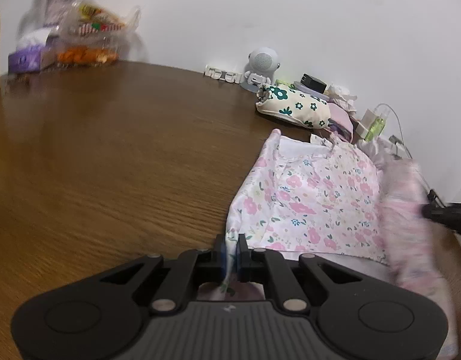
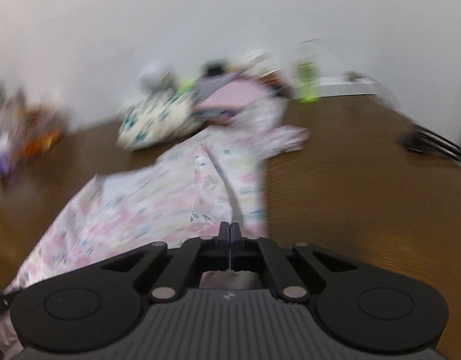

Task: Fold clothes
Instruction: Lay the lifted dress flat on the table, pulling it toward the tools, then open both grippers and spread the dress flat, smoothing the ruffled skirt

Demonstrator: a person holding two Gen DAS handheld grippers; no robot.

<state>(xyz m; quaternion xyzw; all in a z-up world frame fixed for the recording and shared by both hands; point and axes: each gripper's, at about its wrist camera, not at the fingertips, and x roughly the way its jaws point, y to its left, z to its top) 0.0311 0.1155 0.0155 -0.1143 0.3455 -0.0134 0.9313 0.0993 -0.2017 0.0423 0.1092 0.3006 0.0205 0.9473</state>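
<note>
A white garment with pink flowers (image 1: 314, 201) lies spread on the brown wooden table (image 1: 110, 156). My left gripper (image 1: 231, 240) is shut on the garment's near left corner, with cloth pinched between the blue pads. In the blurred right wrist view the same floral garment (image 2: 158, 198) stretches away to the left, and my right gripper (image 2: 230, 228) is shut on its edge. The right gripper's black tip (image 1: 440, 210) shows at the right edge of the left wrist view, beside a blurred fold of cloth.
A folded cream cloth with green flowers (image 1: 293, 105) sits on a pile of pink and purple clothes near the wall. A grey speaker (image 1: 262, 66), chargers and cables (image 1: 374, 120) line the back edge. Snack bags and a tissue box (image 1: 65, 42) stand far left.
</note>
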